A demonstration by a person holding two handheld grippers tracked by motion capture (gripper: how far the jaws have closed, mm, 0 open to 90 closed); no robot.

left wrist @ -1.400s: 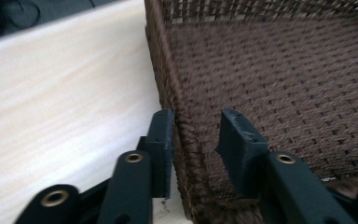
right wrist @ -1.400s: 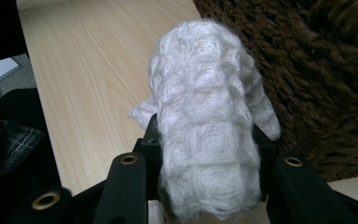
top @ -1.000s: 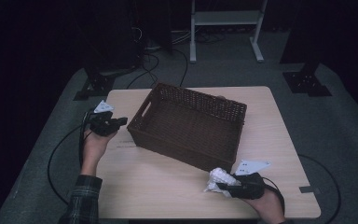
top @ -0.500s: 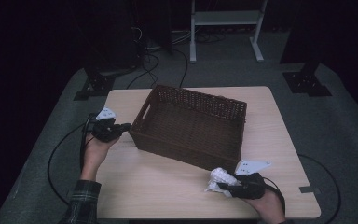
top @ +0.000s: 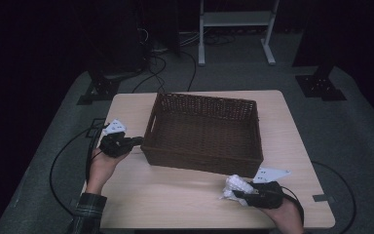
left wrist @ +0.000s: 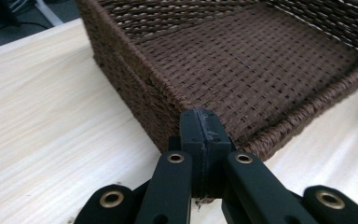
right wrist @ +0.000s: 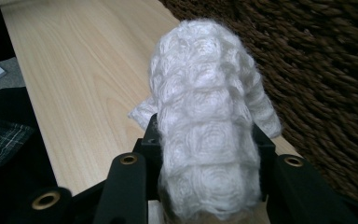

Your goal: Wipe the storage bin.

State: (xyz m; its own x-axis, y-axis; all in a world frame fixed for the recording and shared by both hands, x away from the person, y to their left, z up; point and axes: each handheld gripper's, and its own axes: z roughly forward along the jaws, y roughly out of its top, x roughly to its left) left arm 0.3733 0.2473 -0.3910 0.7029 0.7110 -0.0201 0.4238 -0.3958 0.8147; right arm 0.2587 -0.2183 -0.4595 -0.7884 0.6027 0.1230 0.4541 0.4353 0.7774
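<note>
nearest the person, at about five o'clock on the table (top: 185, 195), the right gripper (top: 237, 194) lies low over the wood with its jaws pinching a white fuzzy cloth (top: 235, 186). in the right gripper view the cloth (right wrist: 209, 140) bulges up between the two black jaws, knobbly and woolly, and drapes over them; one corner trails down at its eight o'clock onto the tabletop (right wrist: 84, 79). the brown wicker basket (right wrist: 317, 70) fills that view from twelve to three o'clock, just beside the cloth.

over at nine o'clock on the table, the left gripper (top: 135, 141) points toward the basket (top: 202, 134) with its tips right at the near-left corner, at or nearly at the weave; contact can't be told. in the left gripper view the jaws are pressed flat together, nothing between them, tips (left wrist: 201, 122) just short of the basket's corner wall (left wrist: 135, 88), bare woven floor beyond.

basket sits mid-table, slightly skewed. cables (top: 58, 165) loop off the left edge at eight o'clock. farther out at twelve, a white metal frame (top: 236, 19) stands on the dark floor.
</note>
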